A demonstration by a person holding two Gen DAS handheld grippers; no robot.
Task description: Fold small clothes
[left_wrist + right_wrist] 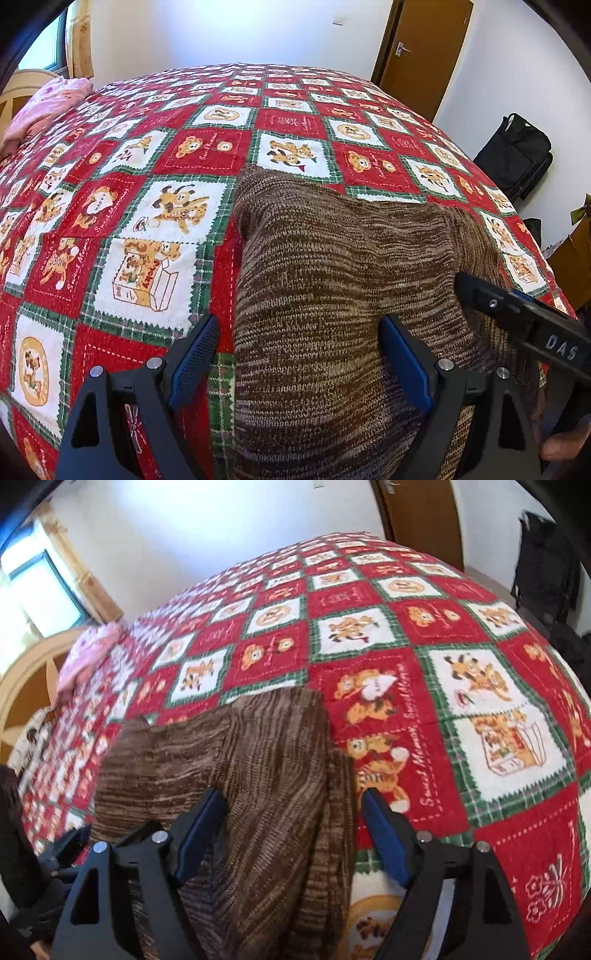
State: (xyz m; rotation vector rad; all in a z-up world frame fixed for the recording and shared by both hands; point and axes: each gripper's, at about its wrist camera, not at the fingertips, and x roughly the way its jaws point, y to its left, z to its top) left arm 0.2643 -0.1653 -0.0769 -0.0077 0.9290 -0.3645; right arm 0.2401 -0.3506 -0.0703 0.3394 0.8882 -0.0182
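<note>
Knitwear, one brown marled garment [332,280], lay on the red, white and green patchwork bedspread [147,206] near my side of the bed, its far end reaching out toward the middle. In the left wrist view an upper layer appeared to lie over a lower one along the right side, so I judged the folding to be under way and not complete.

My left gripper [299,354] hung above the near left part of the garment with its jaws wide apart. One blue pad [194,354] stood over the bedspread just outside the knit's left edge, the other over the fabric itself. Nothing was pinched. I judged this straddle to be a set-up for taking that edge.

My right gripper [293,834] was likewise parted and empty, its left finger over the knit and its right finger over the bedspread beside the right edge. The right wrist view was blurred, so finer contact could not be confirmed.

A pink cloth [44,107] sat at the far left corner, well apart from the work. A black bag [517,151] stood by the wall beyond the bed.
</note>
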